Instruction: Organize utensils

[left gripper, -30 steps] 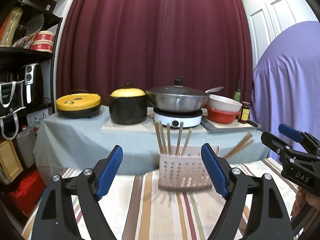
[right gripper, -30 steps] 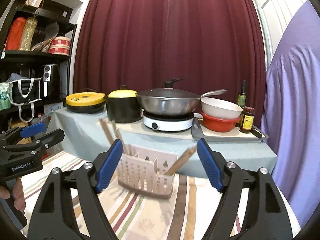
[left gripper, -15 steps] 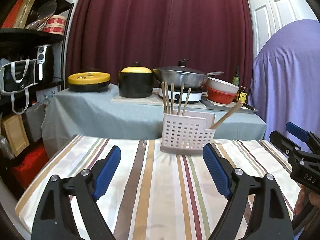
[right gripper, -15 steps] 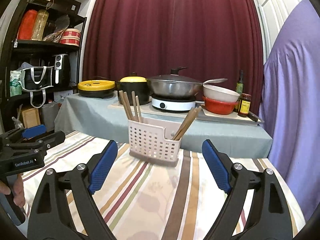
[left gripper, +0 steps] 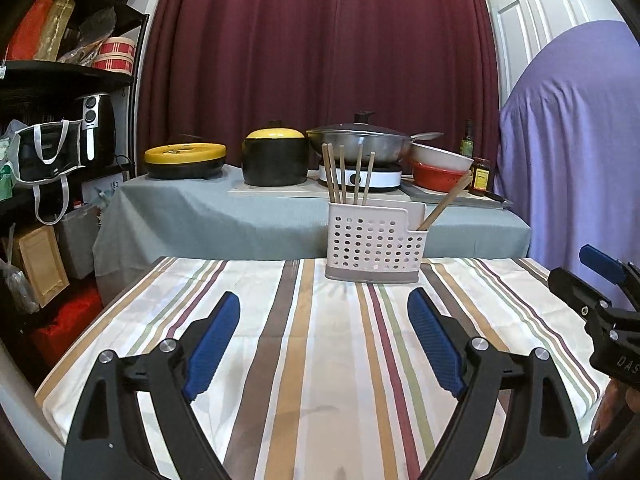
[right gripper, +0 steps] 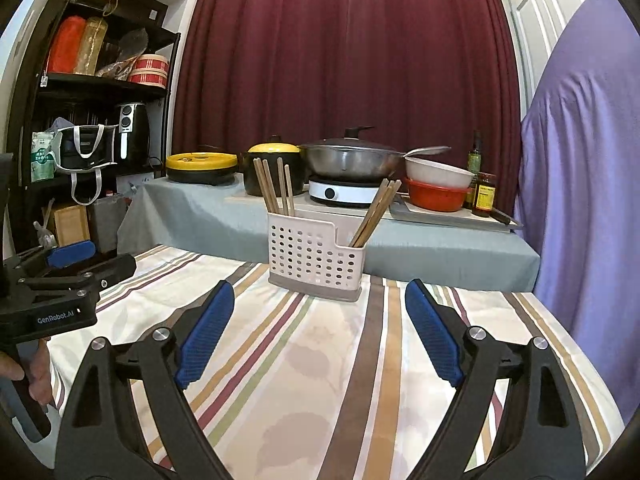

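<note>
A white perforated utensil holder stands upright on the striped tablecloth, toward the far edge of the table and well ahead of both grippers. Its taller compartment holds a cluster of wooden chopsticks standing nearly upright, while the lower compartment on the right holds a few more chopsticks leaning out to the right. The left gripper hovers above the cloth with its blue-padded jaws spread wide and nothing between them; the holder sits beyond the gap, slightly right of centre. The right gripper is likewise held over the table with its jaws wide apart and empty, the holder just past and between its fingertips. Behind the table, a second surface draped in grey cloth carries a yellow-lidded black pot, a lidded wok on a white induction cooker, and stacked white and red bowls.
</note>
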The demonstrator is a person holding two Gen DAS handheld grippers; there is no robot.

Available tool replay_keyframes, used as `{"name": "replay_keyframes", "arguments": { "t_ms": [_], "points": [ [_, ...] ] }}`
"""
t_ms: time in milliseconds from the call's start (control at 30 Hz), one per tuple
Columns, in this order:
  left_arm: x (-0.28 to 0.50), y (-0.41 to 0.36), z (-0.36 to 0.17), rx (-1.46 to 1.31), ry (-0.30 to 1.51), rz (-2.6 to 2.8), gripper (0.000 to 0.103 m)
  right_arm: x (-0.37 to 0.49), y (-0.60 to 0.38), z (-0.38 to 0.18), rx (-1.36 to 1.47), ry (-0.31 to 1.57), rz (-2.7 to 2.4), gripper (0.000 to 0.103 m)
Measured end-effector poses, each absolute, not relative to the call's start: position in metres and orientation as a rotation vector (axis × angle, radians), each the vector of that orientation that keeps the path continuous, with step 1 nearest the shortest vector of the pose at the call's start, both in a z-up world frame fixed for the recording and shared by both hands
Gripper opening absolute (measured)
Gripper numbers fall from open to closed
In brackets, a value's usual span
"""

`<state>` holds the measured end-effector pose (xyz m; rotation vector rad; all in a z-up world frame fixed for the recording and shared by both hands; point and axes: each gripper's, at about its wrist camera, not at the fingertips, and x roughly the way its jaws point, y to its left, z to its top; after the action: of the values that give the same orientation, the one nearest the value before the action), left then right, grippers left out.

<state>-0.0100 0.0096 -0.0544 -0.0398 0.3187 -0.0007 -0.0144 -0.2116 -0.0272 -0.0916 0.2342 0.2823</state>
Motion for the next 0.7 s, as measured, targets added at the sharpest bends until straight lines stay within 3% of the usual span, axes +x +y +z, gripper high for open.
{"name": "replay_keyframes", "arguments": {
  "t_ms": [700],
  "points": [
    [-0.0197, 0.0044, -0.0589, -0.035, 0.323, -0.017, 0.083, -0.0229, -0.2163, -0.0365, -0.087, 0.239, 0.276, 0.085]
  ]
}}
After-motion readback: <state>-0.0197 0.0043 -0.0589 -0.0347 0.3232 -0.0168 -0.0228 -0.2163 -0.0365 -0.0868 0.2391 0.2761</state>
